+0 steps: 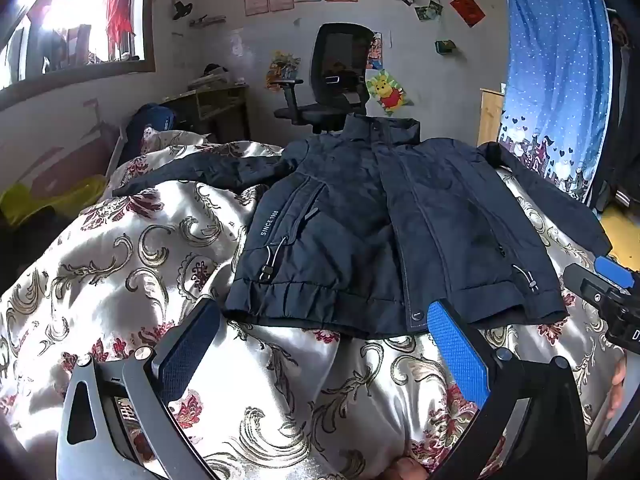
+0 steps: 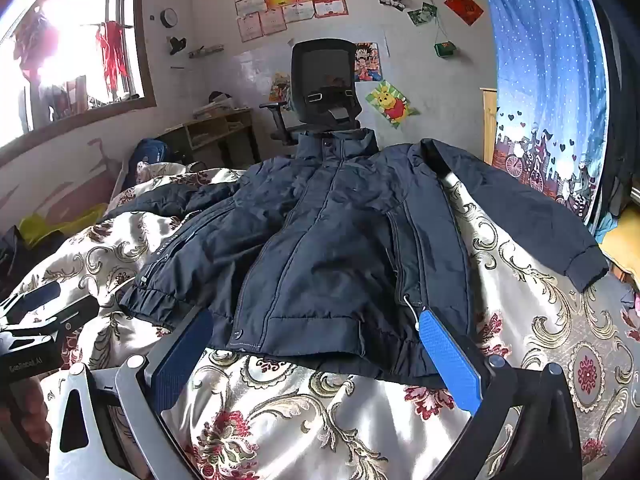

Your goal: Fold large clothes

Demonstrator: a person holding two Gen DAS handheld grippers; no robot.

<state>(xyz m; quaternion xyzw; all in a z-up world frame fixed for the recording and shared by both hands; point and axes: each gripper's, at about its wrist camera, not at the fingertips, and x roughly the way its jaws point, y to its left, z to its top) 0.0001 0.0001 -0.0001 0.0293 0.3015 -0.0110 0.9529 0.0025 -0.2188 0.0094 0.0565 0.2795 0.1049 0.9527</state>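
navy jacket [image 1: 360, 216] (plain), floral cream bedspread [image 1: 132, 248]

A dark navy jacket [image 1: 372, 232] lies front-up on a floral bedspread [image 1: 132, 264], collar toward the far wall, both sleeves spread outward. The left gripper [image 1: 324, 332] hovers just short of the hem, jaws wide apart and holding nothing. The right gripper [image 1: 608, 280] shows at the right edge beside the jacket's sleeve. An office chair [image 1: 336, 76] stands behind the collar.
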